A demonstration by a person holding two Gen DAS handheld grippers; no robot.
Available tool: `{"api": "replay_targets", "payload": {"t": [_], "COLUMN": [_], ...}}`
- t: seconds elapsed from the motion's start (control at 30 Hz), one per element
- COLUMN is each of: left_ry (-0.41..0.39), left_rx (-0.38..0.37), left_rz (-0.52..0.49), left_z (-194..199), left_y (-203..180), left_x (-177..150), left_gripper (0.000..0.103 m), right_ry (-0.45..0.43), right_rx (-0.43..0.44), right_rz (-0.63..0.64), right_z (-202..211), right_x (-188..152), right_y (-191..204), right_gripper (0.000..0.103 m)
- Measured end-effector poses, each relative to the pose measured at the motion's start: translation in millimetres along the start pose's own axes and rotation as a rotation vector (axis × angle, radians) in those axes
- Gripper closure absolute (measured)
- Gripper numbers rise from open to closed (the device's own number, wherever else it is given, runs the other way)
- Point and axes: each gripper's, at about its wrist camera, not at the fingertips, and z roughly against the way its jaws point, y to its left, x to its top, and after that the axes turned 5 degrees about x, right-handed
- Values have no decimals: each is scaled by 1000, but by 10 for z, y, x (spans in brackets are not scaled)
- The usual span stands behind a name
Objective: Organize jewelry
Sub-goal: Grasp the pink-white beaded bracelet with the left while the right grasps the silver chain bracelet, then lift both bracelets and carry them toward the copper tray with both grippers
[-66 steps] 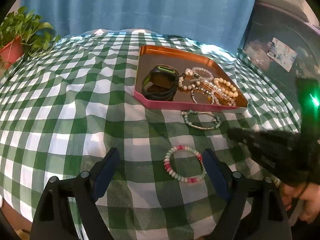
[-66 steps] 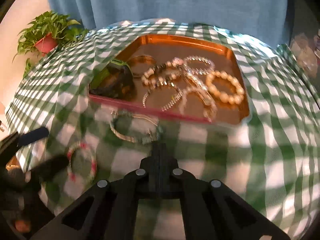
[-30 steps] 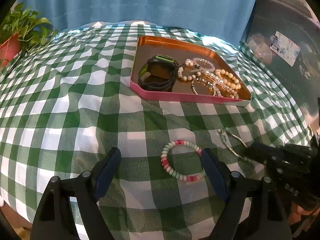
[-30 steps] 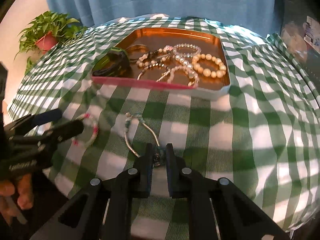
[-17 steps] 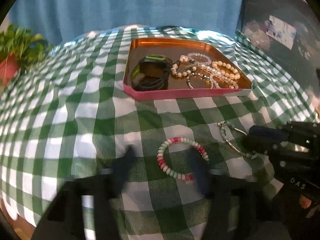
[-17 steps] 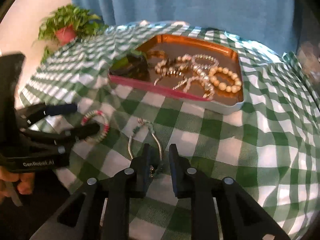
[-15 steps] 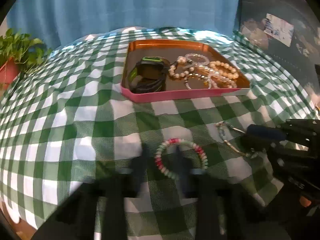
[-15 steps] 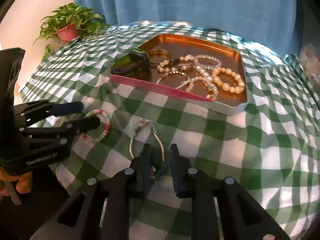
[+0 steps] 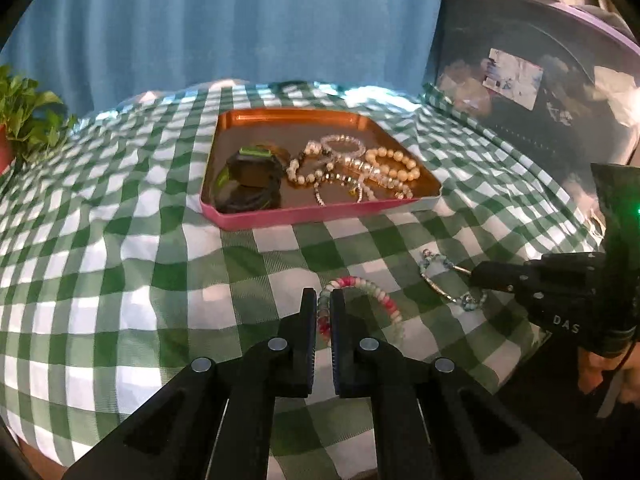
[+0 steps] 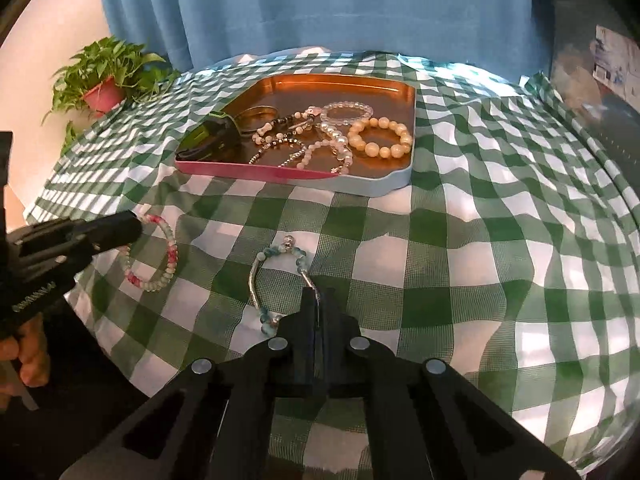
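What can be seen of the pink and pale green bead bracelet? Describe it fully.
The pink and pale green bead bracelet is a closed ring of small round beads, glossy like glass or plastic. It lies on the green checked tablecloth, in front of the tray. The left hand-held gripper is shut on its near-left arc; nothing else touches it.

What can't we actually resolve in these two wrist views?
- Left wrist view: near arc of the pink, white and green bead bracelet, hidden by the left gripper.
- Right wrist view: the gripped part of the silver bangle with teal beads, hidden inside the right gripper.
- Both views: strands tangled in the copper tray; exact count unclear.
- Left view: potted plant, cut by the edge.
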Motion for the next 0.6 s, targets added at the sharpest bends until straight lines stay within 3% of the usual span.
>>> {"api": "replay_targets", "payload": {"t": [0.13, 0.3, 0.43, 0.5, 0.6], "left_ry": [89, 82, 66, 56, 54], "left_rx": [27, -1, 53, 96, 71], "left_rz": [45, 108, 50, -14, -31], "left_z": [-183, -203, -212, -219, -225], "left_y": [56, 140, 41, -79, -135], "left_x": [-20, -25, -31, -40, -42], "left_gripper": [95, 91, 90, 82, 67], "right_ry": [-1, 5, 3, 0, 5], "right_rx": [3, -17, -3, 2, 0], "right_rz": [-14, 44, 52, 60, 84], "right_z": [-42, -123, -165, -195, -239], "right_x": [33, 55, 95, 127, 171], "right_y": [0, 78, 99, 113, 152], "right_gripper": [96, 91, 90, 87, 78]}}
